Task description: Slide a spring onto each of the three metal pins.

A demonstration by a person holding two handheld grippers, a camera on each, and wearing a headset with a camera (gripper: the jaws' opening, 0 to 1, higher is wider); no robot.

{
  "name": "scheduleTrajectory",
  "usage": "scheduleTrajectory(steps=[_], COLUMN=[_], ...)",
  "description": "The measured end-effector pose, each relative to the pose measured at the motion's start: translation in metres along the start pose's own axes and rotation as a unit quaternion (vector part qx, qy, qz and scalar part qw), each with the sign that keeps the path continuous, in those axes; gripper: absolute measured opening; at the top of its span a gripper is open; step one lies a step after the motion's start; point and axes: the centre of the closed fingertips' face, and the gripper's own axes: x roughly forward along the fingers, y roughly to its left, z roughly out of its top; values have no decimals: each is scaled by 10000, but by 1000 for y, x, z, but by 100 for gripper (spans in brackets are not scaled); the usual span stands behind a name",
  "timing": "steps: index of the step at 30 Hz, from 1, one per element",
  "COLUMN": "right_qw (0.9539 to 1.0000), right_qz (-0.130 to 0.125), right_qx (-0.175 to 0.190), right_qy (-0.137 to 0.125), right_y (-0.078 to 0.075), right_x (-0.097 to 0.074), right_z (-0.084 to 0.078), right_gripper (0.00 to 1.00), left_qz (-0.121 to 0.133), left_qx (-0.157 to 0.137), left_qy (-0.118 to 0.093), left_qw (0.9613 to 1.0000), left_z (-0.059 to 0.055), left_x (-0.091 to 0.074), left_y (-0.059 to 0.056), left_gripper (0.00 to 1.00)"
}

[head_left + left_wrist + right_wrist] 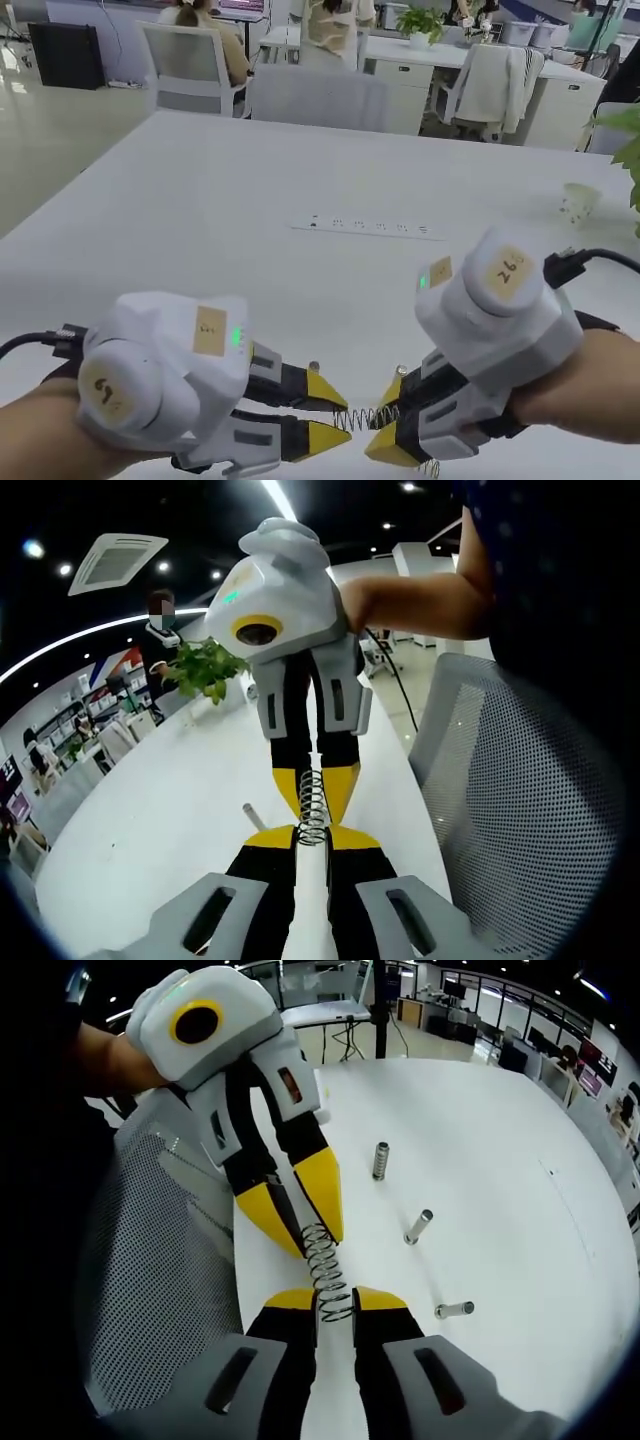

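Spring point(324, 1260): left gripper point(313, 836), right gripper point(335, 1302) closed on ends

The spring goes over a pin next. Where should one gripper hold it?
Probably at one end only, jaws squeezing across the coils from the side. The spring is a thin open tube, pinched at both ends by the left gripper and right gripper, so one mouth must be left free.
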Motion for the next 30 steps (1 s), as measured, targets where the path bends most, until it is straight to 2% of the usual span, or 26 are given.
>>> scheduleTrajectory(steps=[12, 17, 30], right_qw=[10000, 9999, 9997], right_qz=[57, 105, 116], right_qx=[1, -4, -169], right_qy=[-45, -135, -166], right_y=[5, 9, 12], right_x=[-2, -4, -5], right_z=[5, 12, 23], right_gripper=[10, 10, 9], left_qz=[-54, -79, -90], left_qx=[6, 20, -31], left_qy=[101, 156, 150], left_qw=[9999, 9998, 9998], left_z=[-6, -9, -10], left_x=[2, 4, 7], left_y=[-3, -5, -6], left_gripper=[2, 2, 2])
